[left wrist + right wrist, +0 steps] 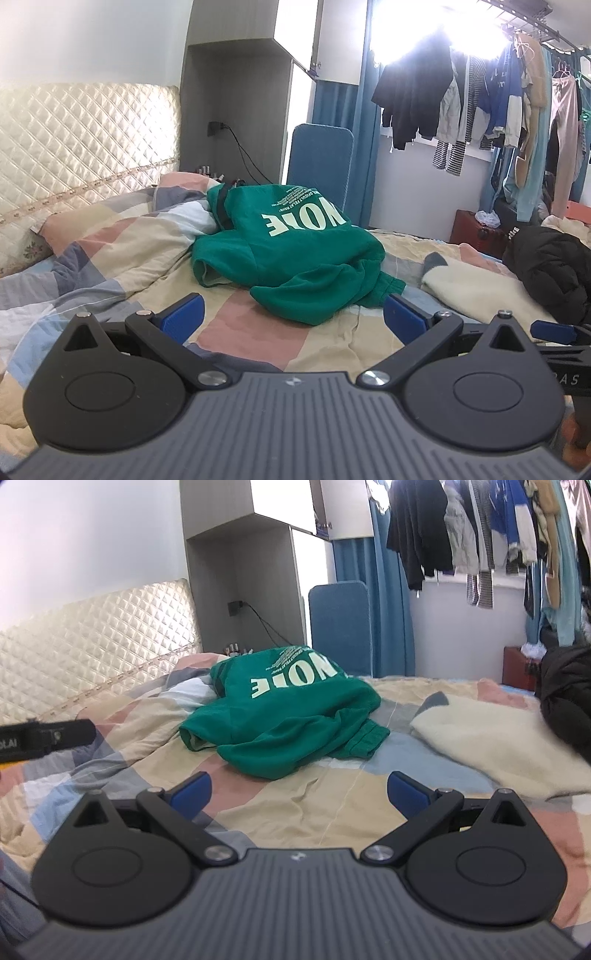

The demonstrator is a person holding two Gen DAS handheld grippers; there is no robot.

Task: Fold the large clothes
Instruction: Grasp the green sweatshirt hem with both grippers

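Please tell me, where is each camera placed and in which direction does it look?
Left wrist: sits on the left hand-held gripper, low over the bed, facing the green sweatshirt; its open blue fingers show.
Right wrist: sits on the right hand-held gripper, same direction; open fingers show.
Shared: sweatshirt, bed, headboard, hanging clothes.

Daylight from window (pixel 439 33) at 1 o'clock, blown-out glare in left view; fisheye bends edges. Right view softer, cream blanket (pixel 498 738) at 3 o'clock blurred.
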